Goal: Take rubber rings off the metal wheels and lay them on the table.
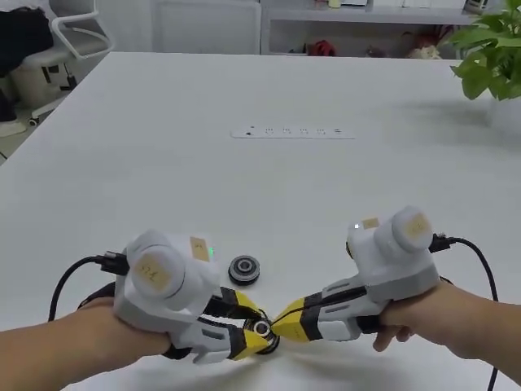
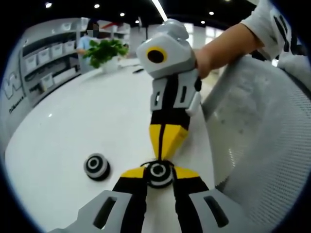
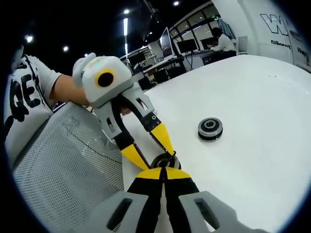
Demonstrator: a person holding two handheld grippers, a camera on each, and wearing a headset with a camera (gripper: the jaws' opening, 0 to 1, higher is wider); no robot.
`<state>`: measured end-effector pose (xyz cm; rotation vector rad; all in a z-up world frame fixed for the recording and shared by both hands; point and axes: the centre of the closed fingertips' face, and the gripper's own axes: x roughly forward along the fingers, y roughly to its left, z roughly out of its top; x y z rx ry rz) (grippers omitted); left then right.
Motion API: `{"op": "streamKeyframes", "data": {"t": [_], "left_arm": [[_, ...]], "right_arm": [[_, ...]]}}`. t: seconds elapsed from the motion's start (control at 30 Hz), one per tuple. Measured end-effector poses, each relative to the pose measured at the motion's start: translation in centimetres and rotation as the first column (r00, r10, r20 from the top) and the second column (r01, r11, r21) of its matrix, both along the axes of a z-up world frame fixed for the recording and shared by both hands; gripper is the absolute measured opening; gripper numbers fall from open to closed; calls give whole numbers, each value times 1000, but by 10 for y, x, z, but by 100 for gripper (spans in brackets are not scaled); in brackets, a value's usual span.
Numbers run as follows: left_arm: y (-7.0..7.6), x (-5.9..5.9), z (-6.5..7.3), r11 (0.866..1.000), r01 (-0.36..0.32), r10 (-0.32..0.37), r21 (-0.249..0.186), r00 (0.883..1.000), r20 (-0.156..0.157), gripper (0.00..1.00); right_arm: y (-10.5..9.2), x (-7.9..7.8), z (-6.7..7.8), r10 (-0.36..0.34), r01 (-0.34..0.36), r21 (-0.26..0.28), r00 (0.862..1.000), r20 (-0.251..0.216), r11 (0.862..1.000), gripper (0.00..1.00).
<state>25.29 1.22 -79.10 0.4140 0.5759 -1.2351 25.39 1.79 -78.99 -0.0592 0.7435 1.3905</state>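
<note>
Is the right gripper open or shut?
Shut: the right gripper's tips meet, pinching the ring on the left gripper's wheel.

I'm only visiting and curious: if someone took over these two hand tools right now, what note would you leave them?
Left gripper: jaws shut on a metal wheel, held low over the table.
Right gripper: jaws shut, apparently pinching that wheel's rubber ring at its edge.
Second wheel: lying on the table just beyond, dark ring seemingly on it.
Done: no ring laid down yet.
Left: peel this ring off, lay it down, then do the second wheel.
</note>
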Motion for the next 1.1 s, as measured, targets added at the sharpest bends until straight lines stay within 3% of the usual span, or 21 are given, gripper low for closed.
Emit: {"op": "streamKeyframes", "data": {"t": [0.4,1.1], "left_arm": [[3,-4,2,1000,5,-5,4,1000,-11,24],[10,-7,21,1000,2,-1,-24,1000,15,29]], "right_arm": [[-1,1,1,-9,9,6,1000,-3,1000,0],[-1,4,4,-23,23,21,1000,-8,1000,0]]}}
